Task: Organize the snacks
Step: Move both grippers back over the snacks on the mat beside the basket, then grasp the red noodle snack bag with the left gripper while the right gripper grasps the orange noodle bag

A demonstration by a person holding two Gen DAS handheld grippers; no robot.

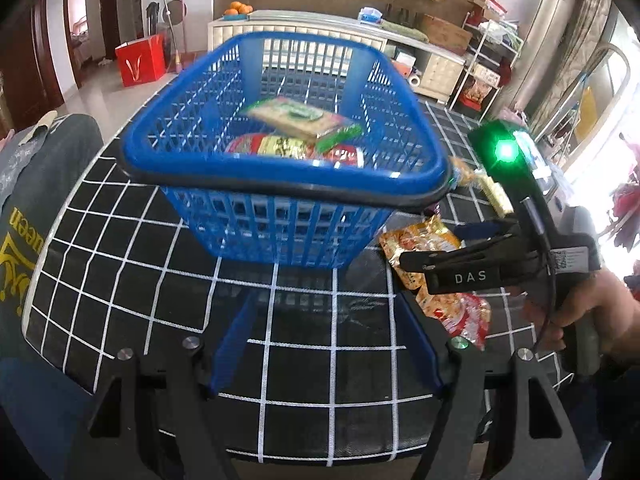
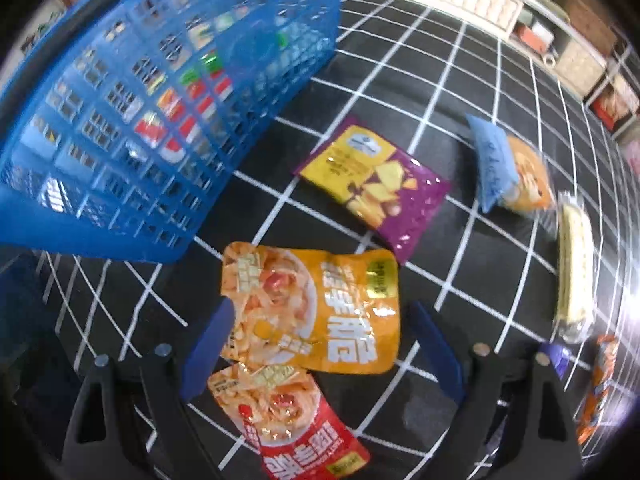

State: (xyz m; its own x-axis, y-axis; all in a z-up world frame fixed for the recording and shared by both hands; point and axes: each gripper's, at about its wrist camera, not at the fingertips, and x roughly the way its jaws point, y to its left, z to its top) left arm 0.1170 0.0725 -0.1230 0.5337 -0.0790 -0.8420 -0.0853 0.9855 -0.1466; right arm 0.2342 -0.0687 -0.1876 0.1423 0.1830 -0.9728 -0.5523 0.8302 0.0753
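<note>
A blue plastic basket (image 1: 280, 184) stands on the black grid cloth and holds a green-and-tan packet (image 1: 300, 118) and a red packet (image 1: 292, 148). My left gripper (image 1: 328, 344) is open in front of the basket, with nothing between its blue fingers. My right gripper (image 2: 320, 348) is open too. Its fingers straddle an orange snack packet (image 2: 320, 312), which overlaps a red-and-orange packet (image 2: 288, 420). The basket (image 2: 160, 120) fills the upper left of the right wrist view. In the left wrist view a hand (image 1: 580, 312) holds the right gripper (image 1: 432, 246) over the orange packet (image 1: 420, 240).
On the cloth (image 2: 460, 80) to the right lie a purple-and-yellow chip bag (image 2: 376, 184), a blue pouch (image 2: 490, 160) against an orange bag (image 2: 528, 176), a pale yellow long packet (image 2: 574, 264) and an orange wrapper (image 2: 600, 392). A cabinet (image 1: 320, 36) stands beyond the table.
</note>
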